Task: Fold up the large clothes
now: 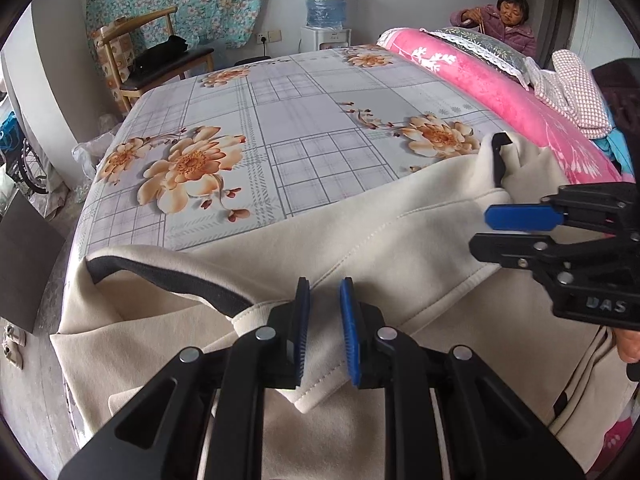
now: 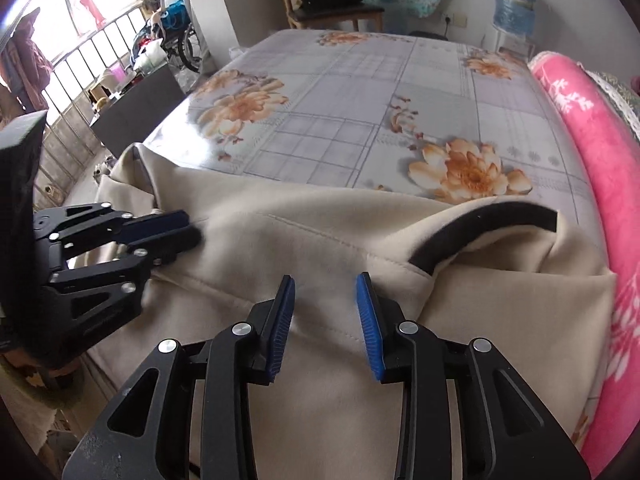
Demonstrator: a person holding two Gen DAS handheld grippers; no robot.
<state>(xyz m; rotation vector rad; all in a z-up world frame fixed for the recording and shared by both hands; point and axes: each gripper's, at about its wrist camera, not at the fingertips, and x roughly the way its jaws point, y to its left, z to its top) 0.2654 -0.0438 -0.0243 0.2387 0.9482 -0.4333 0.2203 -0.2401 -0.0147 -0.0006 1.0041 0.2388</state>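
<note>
A large cream garment (image 1: 400, 272) with dark trim (image 1: 172, 280) lies across the near end of a bed. In the left wrist view my left gripper (image 1: 325, 292) is shut on a stitched fold of its edge, the cloth pinched between the blue pads. My right gripper (image 1: 480, 230) hovers to the right over the garment. In the right wrist view the right gripper (image 2: 325, 280) stands open just above the cream garment (image 2: 360, 240), and its pads press on nothing. The left gripper (image 2: 192, 227) shows at the left, jaws close together on the cloth.
The bed sheet (image 1: 300, 120) is grey plaid with orange flowers. A rolled pink blanket (image 1: 500, 88) and pillows line the right side. A person (image 1: 508, 20) sits beyond the bed. A wooden chair (image 1: 160, 60) and a water dispenser (image 1: 326, 0) stand at the far end.
</note>
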